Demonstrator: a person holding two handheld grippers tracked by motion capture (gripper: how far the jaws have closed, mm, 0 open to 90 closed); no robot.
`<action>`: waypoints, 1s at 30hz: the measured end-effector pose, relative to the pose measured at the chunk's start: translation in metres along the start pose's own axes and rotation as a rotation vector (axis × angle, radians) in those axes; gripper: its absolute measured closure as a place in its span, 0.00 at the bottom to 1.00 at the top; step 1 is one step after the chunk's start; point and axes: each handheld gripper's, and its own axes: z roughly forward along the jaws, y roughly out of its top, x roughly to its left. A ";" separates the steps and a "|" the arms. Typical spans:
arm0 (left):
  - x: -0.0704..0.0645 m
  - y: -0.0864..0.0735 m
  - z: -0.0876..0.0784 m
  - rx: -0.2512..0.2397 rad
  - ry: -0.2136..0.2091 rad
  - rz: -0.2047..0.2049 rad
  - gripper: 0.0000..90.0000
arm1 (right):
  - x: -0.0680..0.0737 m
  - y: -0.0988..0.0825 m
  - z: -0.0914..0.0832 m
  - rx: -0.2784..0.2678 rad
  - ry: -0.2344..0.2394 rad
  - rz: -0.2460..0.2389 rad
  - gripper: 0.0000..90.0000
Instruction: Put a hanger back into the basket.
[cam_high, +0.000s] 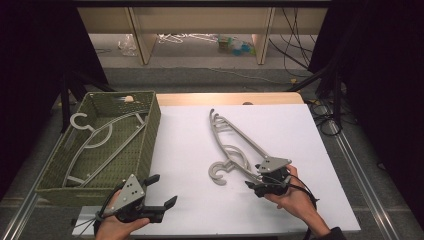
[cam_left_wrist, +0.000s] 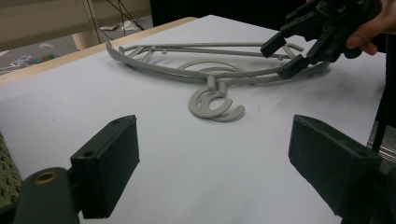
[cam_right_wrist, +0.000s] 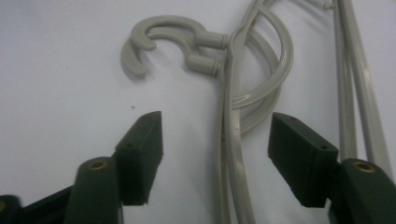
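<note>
Left gripper (cam_high: 162, 191): nearest the high camera, at the table's near edge; its black jaws stand wide apart with nothing between them, over bare white surface.
Right gripper (cam_high: 253, 179): jaws parted, straddling the curved arm of the hangers; in the right gripper view (cam_right_wrist: 215, 154) the pads stand clear on either side of the arm, not yet pressing.
Pale grey plastic hangers (cam_high: 235, 145): two, it seems, stacked flat on the white table top (cam_high: 190, 150), running away from the right gripper toward the far side; their hooks (cam_right_wrist: 159, 39) lie just ahead and to the left of its jaws.
Handling: likely light and stiff, with smooth plastic that may slip; thin arms could flex or twist if taken far from the middle.
Where to grip: across the shoulder arm near the neck, both layers together, so the pair lifts level.
Woven green basket (cam_high: 150, 125): beyond the left gripper, holding more grey hangers (cam_high: 95, 140).
</note>
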 end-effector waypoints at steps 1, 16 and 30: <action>0.000 0.000 0.000 0.000 -0.003 0.001 0.18 | -0.002 0.001 0.004 0.018 0.005 0.017 0.43; 0.000 -0.001 0.002 0.001 -0.021 0.008 0.18 | -0.021 0.008 0.038 0.171 0.024 0.156 0.67; 0.002 -0.002 0.001 0.020 -0.005 0.006 0.18 | -0.019 0.014 0.029 0.195 0.081 0.019 0.90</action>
